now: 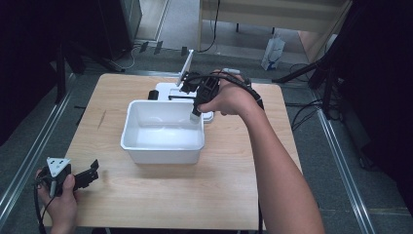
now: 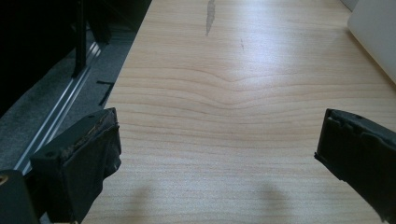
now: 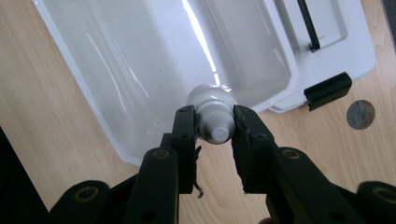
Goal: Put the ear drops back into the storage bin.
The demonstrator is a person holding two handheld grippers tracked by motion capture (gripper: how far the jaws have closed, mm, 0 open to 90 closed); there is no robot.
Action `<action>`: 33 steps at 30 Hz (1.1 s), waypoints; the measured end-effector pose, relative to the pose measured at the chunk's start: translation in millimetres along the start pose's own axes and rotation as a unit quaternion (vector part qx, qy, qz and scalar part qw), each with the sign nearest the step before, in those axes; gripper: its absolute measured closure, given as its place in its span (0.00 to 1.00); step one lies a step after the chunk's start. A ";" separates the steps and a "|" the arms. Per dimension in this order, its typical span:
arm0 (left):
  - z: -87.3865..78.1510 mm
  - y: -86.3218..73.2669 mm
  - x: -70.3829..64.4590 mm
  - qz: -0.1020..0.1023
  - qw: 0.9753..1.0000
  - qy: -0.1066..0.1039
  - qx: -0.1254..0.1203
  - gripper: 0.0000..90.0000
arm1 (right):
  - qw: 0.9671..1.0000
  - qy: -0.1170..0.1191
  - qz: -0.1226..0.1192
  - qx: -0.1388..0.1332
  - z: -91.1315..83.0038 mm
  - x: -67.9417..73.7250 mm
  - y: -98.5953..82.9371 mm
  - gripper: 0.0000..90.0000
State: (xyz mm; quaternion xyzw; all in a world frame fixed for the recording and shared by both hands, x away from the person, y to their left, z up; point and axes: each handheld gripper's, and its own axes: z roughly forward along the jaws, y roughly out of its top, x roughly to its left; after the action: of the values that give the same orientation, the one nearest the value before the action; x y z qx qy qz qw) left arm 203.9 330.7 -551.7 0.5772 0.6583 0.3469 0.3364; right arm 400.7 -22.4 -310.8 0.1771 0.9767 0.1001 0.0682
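Grippers: two are showing, a left gripper (image 1: 92,171) with jaws standing wide apart and a right gripper (image 3: 214,126) clamping on a tube.
Tubes: one small white tube (image 3: 213,114) is sitting between the right jaws.
Tubs: one white tub (image 1: 163,153) is standing on the table.
Lids: one white lid (image 3: 355,51) is lying just beside the tub.
Tables: one wooden table (image 1: 160,195) is bearing it all.
Hands: two are holding the grippers.

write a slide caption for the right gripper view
Right gripper clamps a small white tube by its cap over the white tub.
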 end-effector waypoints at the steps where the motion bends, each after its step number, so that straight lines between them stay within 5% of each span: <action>1: -0.1 0.0 0.0 0.000 1.000 0.000 0.000 0.01 | 1.000 0.002 -0.003 0.000 1.7 0.8 1.3 0.80; 12: 0.0 0.0 0.2 -0.001 1.000 0.000 -0.001 0.01 | 1.000 0.014 -0.020 0.005 22.1 5.2 6.2 0.80; 33: 0.4 -0.1 0.1 -0.002 1.000 0.000 -0.002 0.01 | 0.999 0.018 -0.046 0.005 67.2 -3.4 -16.2 0.80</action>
State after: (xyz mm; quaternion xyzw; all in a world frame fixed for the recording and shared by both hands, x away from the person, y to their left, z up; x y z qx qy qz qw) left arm 204.3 330.8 -552.0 0.5753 0.6586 0.3478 0.3381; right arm 409.8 -27.0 -379.3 0.1300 0.9854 0.0954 0.0547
